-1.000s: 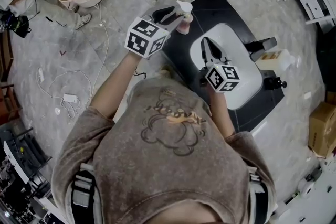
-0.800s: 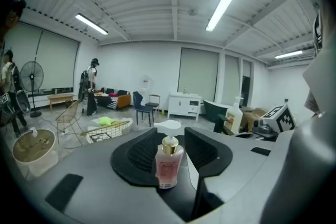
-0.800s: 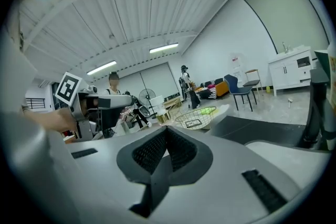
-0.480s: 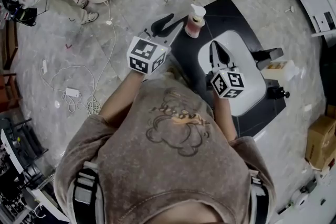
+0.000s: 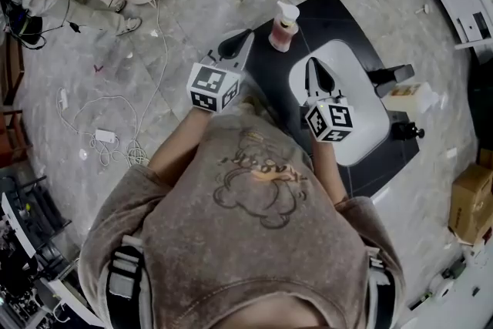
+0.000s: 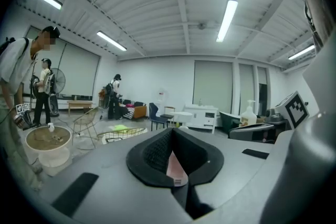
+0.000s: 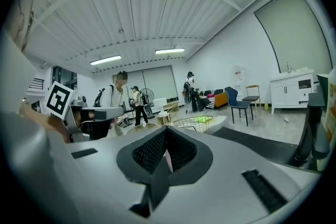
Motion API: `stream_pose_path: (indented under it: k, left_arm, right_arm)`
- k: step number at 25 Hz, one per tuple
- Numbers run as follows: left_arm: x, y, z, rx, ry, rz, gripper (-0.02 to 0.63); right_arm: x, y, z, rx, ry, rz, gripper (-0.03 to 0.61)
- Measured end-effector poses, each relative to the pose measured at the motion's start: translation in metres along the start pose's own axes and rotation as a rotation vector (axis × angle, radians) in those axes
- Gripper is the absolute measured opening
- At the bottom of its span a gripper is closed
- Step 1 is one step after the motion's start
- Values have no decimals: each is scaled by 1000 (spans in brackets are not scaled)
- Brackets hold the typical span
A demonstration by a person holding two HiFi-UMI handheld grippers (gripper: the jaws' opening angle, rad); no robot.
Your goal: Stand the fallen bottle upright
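Bottle of pinkish plastic with white spray top (image 5: 284, 25) stands upright on the black table (image 5: 339, 8), upper centre. Probably light, stiff, tippy: grip its body. Left gripper (image 5: 245, 38) and right gripper (image 5: 311, 65) are closed, empty.

Faded brown short-sleeved T-shirt (image 5: 254, 258) with a bear drawing (image 5: 258, 185); 2 grey-and-black straps (image 5: 122, 277) at the shoulders. Left tool (image 5: 246, 37) and right tool (image 5: 311, 62): black jaws, each bearing a white cube (image 5: 213, 87) with black square markers.

Spray bottle (image 5: 283, 25) blocks the black tabletop's (image 5: 269, 69) far corner; near part bare.
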State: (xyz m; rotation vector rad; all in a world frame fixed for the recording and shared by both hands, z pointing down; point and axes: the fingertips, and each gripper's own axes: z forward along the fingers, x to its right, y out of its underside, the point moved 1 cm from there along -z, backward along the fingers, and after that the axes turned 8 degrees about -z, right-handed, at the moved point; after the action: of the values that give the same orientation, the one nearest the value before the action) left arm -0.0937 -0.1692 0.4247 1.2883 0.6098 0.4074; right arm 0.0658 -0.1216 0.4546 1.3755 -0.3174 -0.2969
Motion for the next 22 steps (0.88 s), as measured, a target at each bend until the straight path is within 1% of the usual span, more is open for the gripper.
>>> stream_pose_path:
  k: [10,22]
  left_arm:
    - [-10,32,-2,-5,-3,-60,18]
    - [-13,32,-2,2,-7,-99,18]
  right_arm:
    - [0,7,7,1,2,6,-1]
    - [-2,8,13,-2,-10,12,-2]
